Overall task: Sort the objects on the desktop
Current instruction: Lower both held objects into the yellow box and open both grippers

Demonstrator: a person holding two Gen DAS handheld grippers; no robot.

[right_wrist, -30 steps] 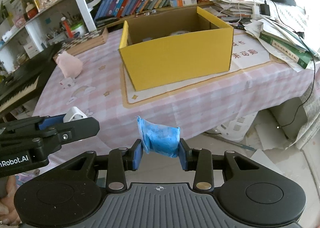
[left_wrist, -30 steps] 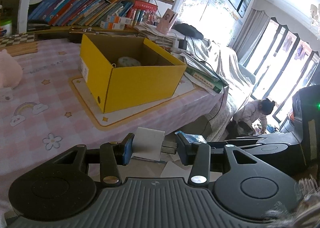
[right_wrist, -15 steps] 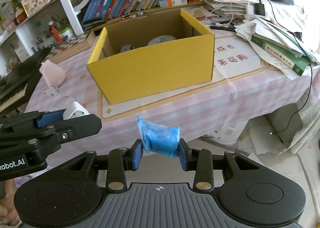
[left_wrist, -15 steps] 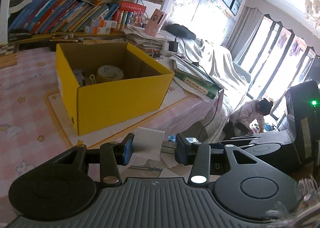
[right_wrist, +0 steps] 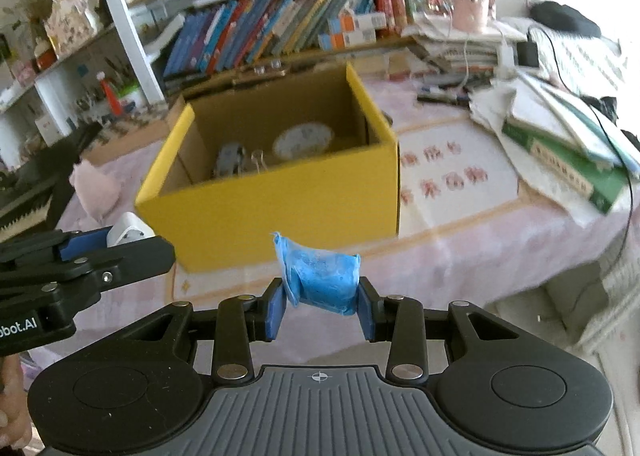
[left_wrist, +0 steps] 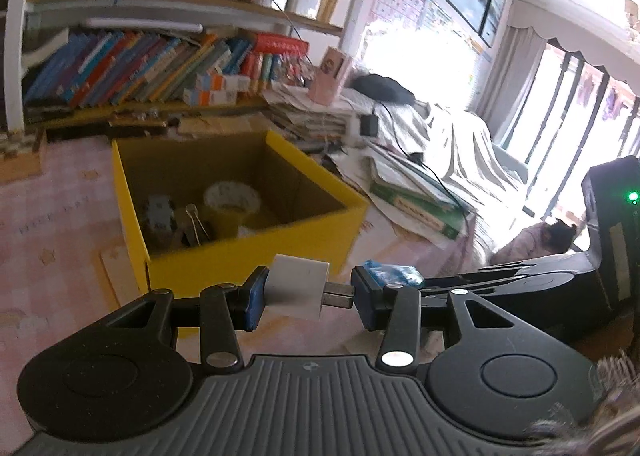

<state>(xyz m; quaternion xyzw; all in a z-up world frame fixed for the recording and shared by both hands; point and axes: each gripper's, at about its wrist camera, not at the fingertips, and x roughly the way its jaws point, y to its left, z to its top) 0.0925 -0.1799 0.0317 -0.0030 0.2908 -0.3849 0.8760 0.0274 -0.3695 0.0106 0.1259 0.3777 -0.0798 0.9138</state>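
Because the blue packet (right_wrist: 322, 282) clamped in the right gripper (right_wrist: 320, 310) looks soft, light and crinkly, pinching it across its middle as now seems soundest, while the white charger (left_wrist: 298, 292) wedged between the left gripper's (left_wrist: 306, 302) pads is stiff and smooth and could twist if nudged. Both hang in front of the yellow box (right_wrist: 280, 200) on the pink tablecloth (right_wrist: 460, 240). Compared with a second ago, the box sits closer and its contents now show, with both grips unchanged.
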